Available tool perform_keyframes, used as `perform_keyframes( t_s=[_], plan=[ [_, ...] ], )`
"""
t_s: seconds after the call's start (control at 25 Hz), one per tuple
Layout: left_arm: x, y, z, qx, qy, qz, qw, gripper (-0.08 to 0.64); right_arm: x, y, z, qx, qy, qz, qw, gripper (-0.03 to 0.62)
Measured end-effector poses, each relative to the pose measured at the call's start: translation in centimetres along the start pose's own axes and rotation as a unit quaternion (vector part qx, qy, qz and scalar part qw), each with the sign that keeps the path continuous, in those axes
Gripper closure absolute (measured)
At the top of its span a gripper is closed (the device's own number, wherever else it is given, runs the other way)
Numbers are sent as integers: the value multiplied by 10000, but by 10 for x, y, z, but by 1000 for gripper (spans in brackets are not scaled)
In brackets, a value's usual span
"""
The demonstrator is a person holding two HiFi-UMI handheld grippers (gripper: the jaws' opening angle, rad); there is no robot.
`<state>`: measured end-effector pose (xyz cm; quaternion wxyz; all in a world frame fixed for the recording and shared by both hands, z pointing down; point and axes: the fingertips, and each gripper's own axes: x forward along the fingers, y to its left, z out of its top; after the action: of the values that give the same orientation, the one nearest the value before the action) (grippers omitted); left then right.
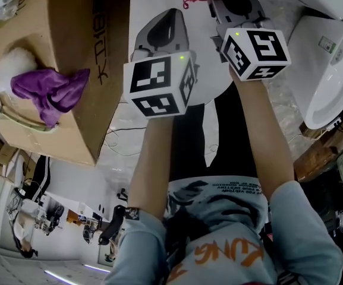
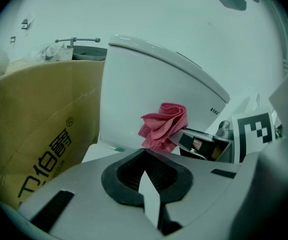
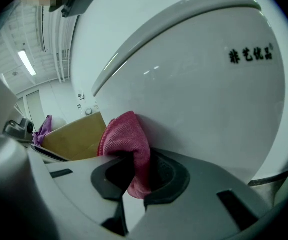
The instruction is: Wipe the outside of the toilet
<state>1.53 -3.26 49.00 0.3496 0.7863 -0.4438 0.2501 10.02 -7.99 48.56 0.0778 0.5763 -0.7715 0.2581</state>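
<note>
Gripping a pink cloth (image 3: 126,134), the right hand-held gripper (image 3: 134,159) has it clamped right up against the white toilet (image 3: 193,99) outer wall, below the lid. The left hand-held gripper (image 2: 144,156) is closed, empty, just beside it. A cardboard box (image 2: 39,129) stands further left.

The cloth (image 3: 129,144) sits in the right tool (image 3: 134,176), against the toilet (image 3: 198,109). The left tool (image 2: 146,171) is just left of it. A box (image 1: 70,52) stands left of the toilet, with a rag (image 1: 49,91) on it.
</note>
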Motion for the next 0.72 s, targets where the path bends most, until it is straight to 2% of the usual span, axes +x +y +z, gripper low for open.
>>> perform_keyframes(
  t_s=[0.72],
  plan=[
    [26, -60, -10, 305, 254, -409, 9984, 543, -58, -72, -13, 157, 40, -596, 9981, 529]
  ],
)
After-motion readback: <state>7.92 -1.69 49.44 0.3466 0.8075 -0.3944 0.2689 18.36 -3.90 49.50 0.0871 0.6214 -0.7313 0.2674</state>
